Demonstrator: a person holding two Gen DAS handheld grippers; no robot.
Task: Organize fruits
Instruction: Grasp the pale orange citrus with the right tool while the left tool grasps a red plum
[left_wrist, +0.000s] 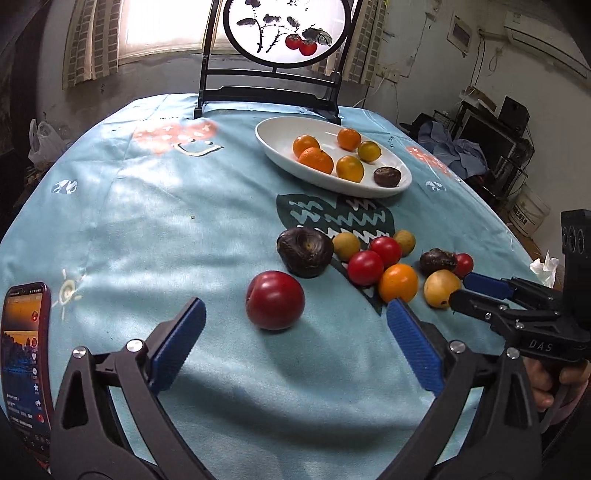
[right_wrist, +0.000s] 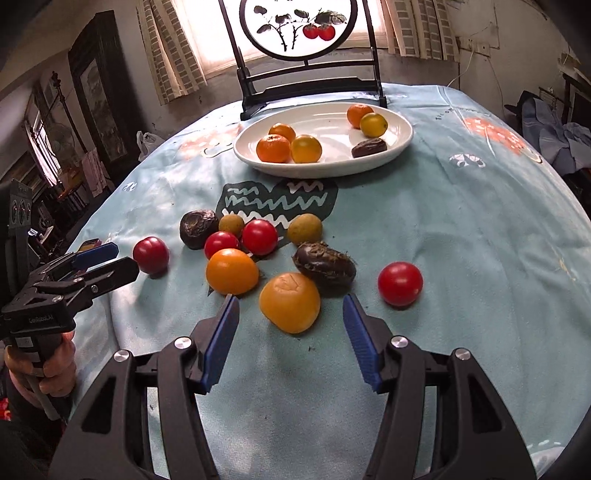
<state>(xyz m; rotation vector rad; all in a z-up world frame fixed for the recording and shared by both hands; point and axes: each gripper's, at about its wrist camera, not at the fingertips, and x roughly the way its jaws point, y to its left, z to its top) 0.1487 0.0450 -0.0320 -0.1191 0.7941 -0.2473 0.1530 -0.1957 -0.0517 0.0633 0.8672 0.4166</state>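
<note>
A white oval plate (left_wrist: 273, 147) (right_wrist: 400, 138) at the back holds several orange and yellow fruits and one dark one. Loose fruit lies mid-table. My left gripper (left_wrist: 295, 310) is open just in front of a red plum (left_wrist: 275, 300) (right_wrist: 150, 254). My right gripper (right_wrist: 290, 308) is open with a yellow-orange fruit (right_wrist: 290, 302) (left_wrist: 441, 288) between its fingertips, untouched. It also shows in the left wrist view (left_wrist: 461, 290). Nearby lie a large dark fruit (left_wrist: 304, 252) (right_wrist: 197, 227), an orange tomato (left_wrist: 398, 282) (right_wrist: 232, 270) and a hairy dark fruit (right_wrist: 325, 264).
A red tomato (right_wrist: 400, 283) lies alone at the right. A black-framed round screen (left_wrist: 284, 29) stands behind the plate. A phone (left_wrist: 26, 354) is mounted at my left. A crumpled tissue (left_wrist: 545, 267) lies near the table's right edge. A blue patterned cloth (left_wrist: 147, 221) covers the table.
</note>
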